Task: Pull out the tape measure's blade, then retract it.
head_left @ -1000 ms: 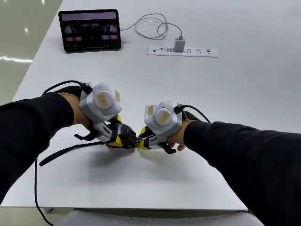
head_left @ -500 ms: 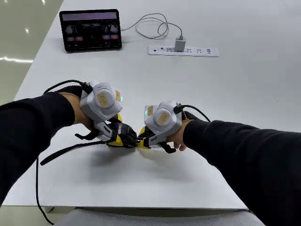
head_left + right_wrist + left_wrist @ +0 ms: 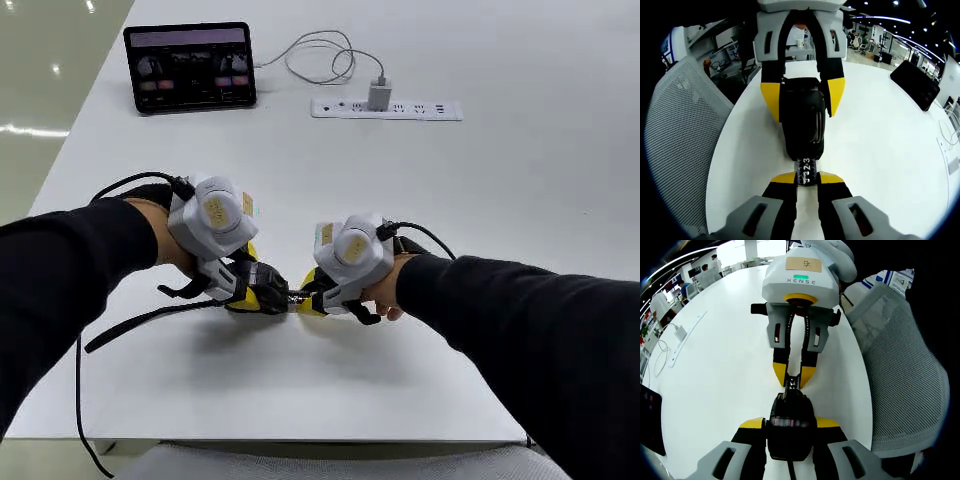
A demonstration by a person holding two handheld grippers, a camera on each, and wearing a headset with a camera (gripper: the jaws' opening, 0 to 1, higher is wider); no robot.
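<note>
At the near edge of the white counter (image 3: 500,200), I hold the tape measure (image 3: 802,117) just above the surface between my two hand-held grippers, which point at each other almost tip to tip. My left hand-held gripper (image 3: 790,423) is clenched on the black case, one yellow-tipped jaw against each side. My right hand-held gripper (image 3: 807,178) is pinched on the blade (image 3: 806,167). Only a short stretch of blade is out of the case mouth, and its printed marks show between the jaw tips. In the head view the case and blade sit low between my wrists, with my dark sleeves coming in from both sides. Far across the counter stand a tablet (image 3: 190,66) and a power strip (image 3: 386,108) with a looped cable (image 3: 320,55). A grey mesh chair (image 3: 900,380) sits beside the counter edge.
</note>
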